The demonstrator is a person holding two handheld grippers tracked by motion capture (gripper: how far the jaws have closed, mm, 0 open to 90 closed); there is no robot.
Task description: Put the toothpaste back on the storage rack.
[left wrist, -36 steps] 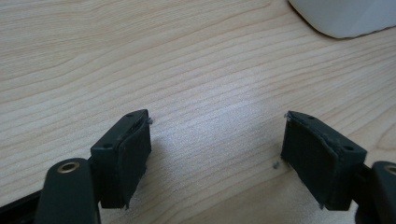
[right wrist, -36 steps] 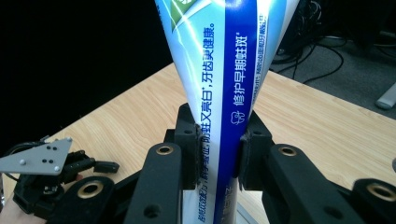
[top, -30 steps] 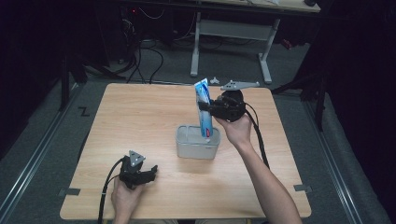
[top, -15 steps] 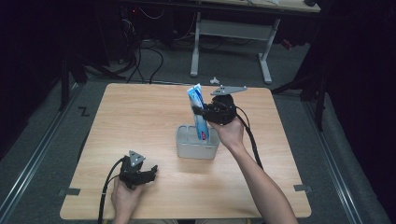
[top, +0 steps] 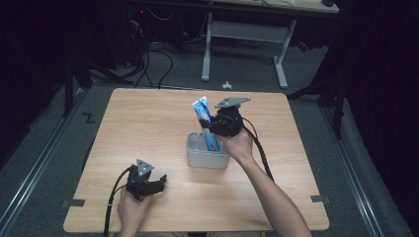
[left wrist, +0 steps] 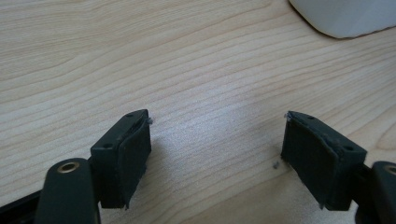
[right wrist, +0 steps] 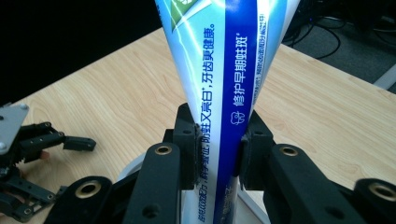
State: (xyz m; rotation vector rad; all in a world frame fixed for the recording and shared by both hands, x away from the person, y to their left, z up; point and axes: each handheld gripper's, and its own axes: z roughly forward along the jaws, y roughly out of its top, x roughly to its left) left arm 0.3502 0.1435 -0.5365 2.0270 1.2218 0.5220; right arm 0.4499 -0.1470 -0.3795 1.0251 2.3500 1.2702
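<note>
A blue and white toothpaste tube (top: pixel 203 121) stands upright with its lower end inside a grey cup-like holder (top: pixel 207 159) at the middle of the wooden table (top: pixel 148 118). My right gripper (top: pixel 217 123) is shut on the tube (right wrist: pixel 224 93) partway up, its two black pads (right wrist: pixel 190 140) pressing either side. The holder's rim (right wrist: pixel 128 170) peeks below the jaws. My left gripper (top: pixel 155 183) rests near the table's front left, jaws wide open over bare wood (left wrist: pixel 215 93) with nothing between them. It also appears at the left edge in the right gripper view (right wrist: pixel 74 142).
A corner of the grey holder (left wrist: pixel 341 16) lies beyond the left gripper's jaws. Past the table's far edge stand a white desk frame (top: pixel 244 34) and loose cables (top: pixel 153 59) on a dark floor. Cables trail from both grippers.
The right gripper has moved left and down with the toothpaste tube, lowering its bottom end into the grey holder. The left gripper has stayed still.
</note>
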